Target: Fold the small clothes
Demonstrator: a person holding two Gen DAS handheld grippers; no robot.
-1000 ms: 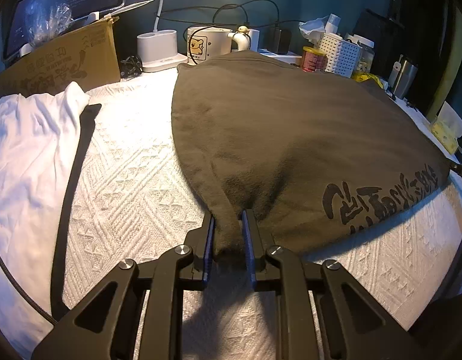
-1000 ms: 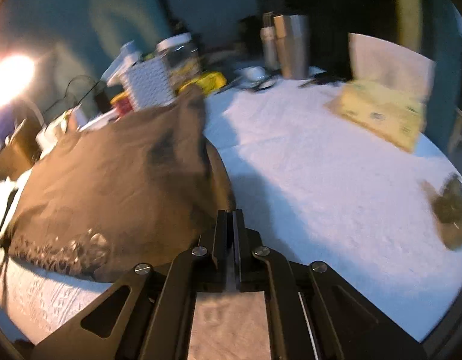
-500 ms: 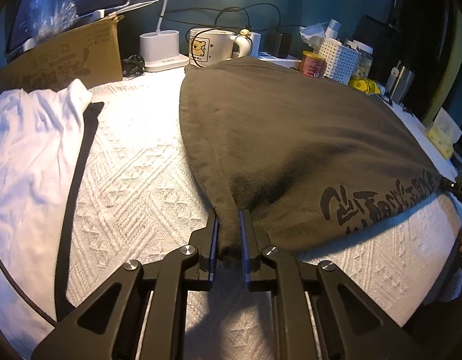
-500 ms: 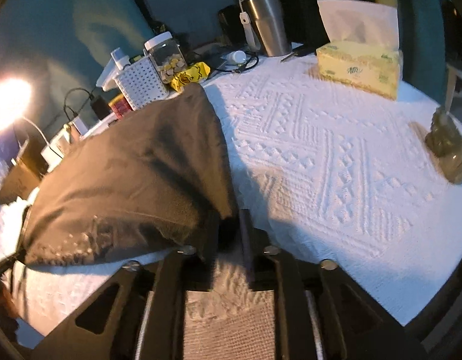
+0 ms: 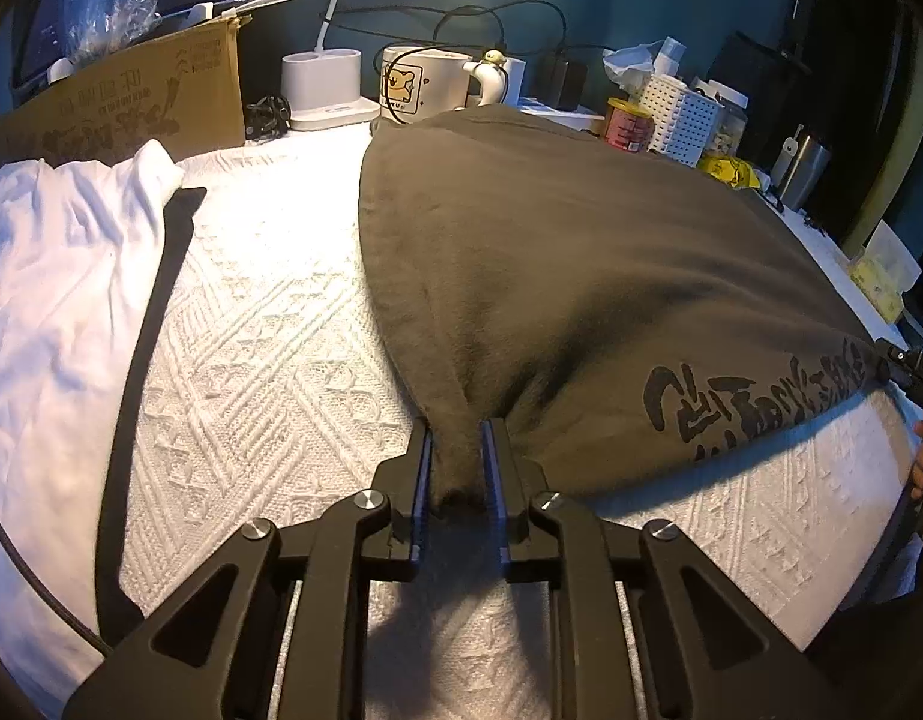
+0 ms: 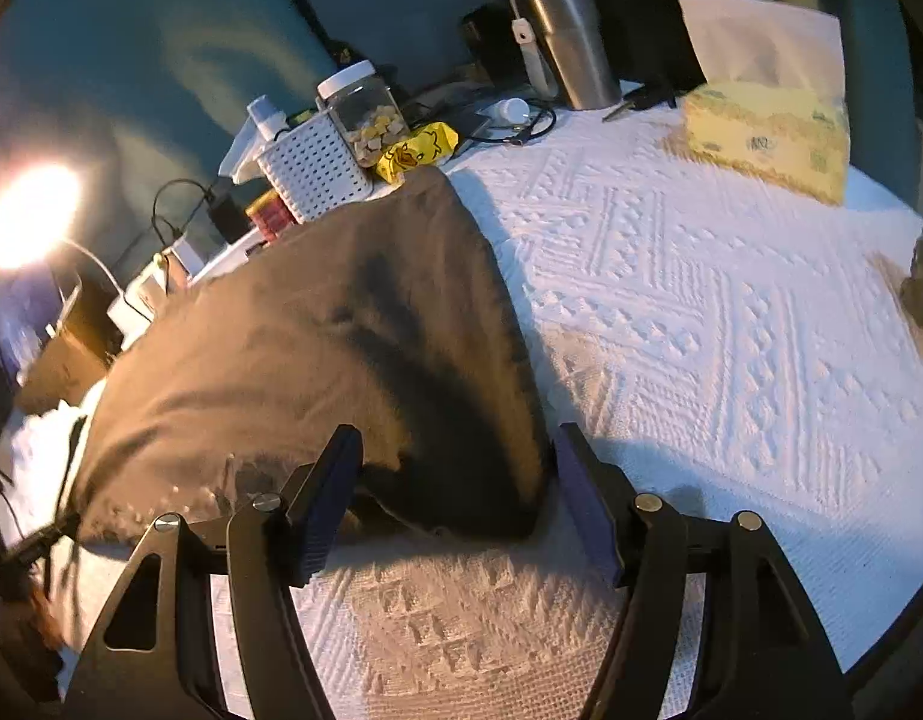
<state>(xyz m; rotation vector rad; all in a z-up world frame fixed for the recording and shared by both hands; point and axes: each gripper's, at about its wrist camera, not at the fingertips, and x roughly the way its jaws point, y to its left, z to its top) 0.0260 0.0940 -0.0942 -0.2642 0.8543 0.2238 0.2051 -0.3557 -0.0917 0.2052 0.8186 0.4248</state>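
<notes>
white textured table cover (image 5: 269, 372), olive shirt (image 5: 581, 276) (flat), white garment (image 5: 53, 276)

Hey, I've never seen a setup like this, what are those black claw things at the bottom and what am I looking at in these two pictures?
Those claws are handheld two-finger grippers, one in each of a person's hands. A camera on each looks forward along its fingers, so one picture is the left gripper's view and the other the right's. The left gripper is shut on a corner of a dark shirt spread on a white textured cloth. The right gripper is open, its fingers either side of another corner of the shirt. A white garment lies to the left. A mug, basket, tumbler and tissue box stand behind.
</notes>
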